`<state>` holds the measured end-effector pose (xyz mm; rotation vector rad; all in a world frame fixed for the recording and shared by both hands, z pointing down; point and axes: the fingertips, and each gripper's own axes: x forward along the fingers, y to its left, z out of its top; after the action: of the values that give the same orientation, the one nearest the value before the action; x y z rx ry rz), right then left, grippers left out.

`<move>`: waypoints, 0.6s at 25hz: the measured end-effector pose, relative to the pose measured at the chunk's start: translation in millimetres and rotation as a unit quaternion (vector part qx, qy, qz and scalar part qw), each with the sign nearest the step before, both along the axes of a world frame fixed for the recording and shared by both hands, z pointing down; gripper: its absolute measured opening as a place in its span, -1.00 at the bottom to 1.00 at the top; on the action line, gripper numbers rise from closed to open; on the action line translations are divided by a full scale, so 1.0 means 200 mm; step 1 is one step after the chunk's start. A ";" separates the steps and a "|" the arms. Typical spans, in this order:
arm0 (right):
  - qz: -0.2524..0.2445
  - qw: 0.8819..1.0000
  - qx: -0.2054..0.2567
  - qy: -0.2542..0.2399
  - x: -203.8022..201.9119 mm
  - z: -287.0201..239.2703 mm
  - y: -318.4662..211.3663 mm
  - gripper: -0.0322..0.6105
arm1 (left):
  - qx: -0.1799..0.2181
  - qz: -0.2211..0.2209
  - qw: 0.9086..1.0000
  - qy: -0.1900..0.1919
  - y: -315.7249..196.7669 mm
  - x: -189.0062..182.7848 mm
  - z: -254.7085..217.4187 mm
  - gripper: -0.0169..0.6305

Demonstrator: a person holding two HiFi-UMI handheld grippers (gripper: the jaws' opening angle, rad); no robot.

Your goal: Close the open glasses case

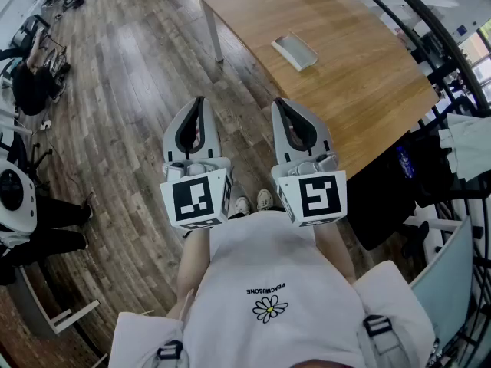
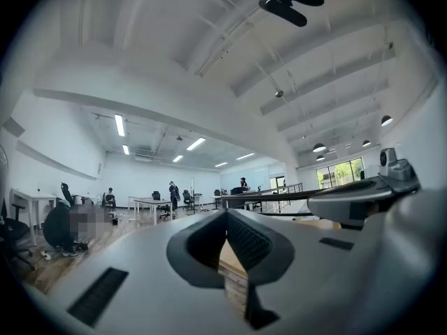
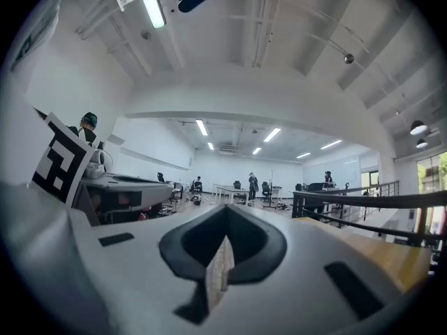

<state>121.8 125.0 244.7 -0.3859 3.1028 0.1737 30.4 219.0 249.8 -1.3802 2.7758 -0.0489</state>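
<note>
The open glasses case [image 1: 294,50], pale grey, lies on the wooden table [image 1: 360,67] well ahead of both grippers. In the head view my left gripper [image 1: 199,103] and right gripper [image 1: 280,103] are held side by side and level over the wood floor, short of the table's near corner. Both have their jaws together at the tips with nothing between them. The left gripper view shows its shut tips [image 2: 227,212] pointing across the room, and the right gripper view shows its shut tips [image 3: 225,208] the same way. The case is in neither gripper view.
A table leg [image 1: 214,35] stands ahead of the left gripper. Dark chairs and a black railing [image 1: 430,29] line the table's right side. A seated person [image 1: 31,83] and equipment are at the far left. Distant desks [image 2: 150,204] and standing people fill the room.
</note>
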 end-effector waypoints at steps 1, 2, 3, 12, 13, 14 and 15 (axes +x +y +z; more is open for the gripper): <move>0.000 1.000 0.002 0.000 -0.01 0.00 0.00 -0.88 | 0.001 0.000 1.000 -0.001 0.00 -0.01 0.00 -0.90; 0.000 1.000 0.003 0.000 -0.01 0.00 -0.01 -0.88 | 0.003 0.000 1.000 -0.003 0.00 -0.01 -0.01 -0.90; 0.001 1.000 0.003 0.000 -0.02 0.00 -0.01 -0.88 | 0.004 0.001 1.000 -0.006 -0.01 -0.02 -0.01 -0.90; -0.006 1.000 0.003 -0.001 -0.06 0.01 -0.04 -0.88 | 0.005 -0.001 1.000 -0.011 -0.03 -0.05 -0.02 -0.90; -0.009 1.000 0.001 -0.003 -0.06 0.01 -0.04 -0.88 | 0.005 -0.001 1.000 -0.013 -0.03 -0.05 -0.02 -0.90; -0.013 1.000 -0.004 -0.007 -0.07 0.01 -0.04 -0.88 | 0.005 -0.001 1.000 -0.014 -0.03 -0.06 -0.02 -0.90; -0.016 1.000 -0.012 -0.013 -0.07 0.01 -0.04 -0.88 | 0.005 -0.002 1.000 -0.014 -0.04 -0.06 -0.02 -0.90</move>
<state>108.3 117.8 245.8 -0.3358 3.0855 0.1310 18.6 211.9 245.8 -1.3624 2.7521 -0.0526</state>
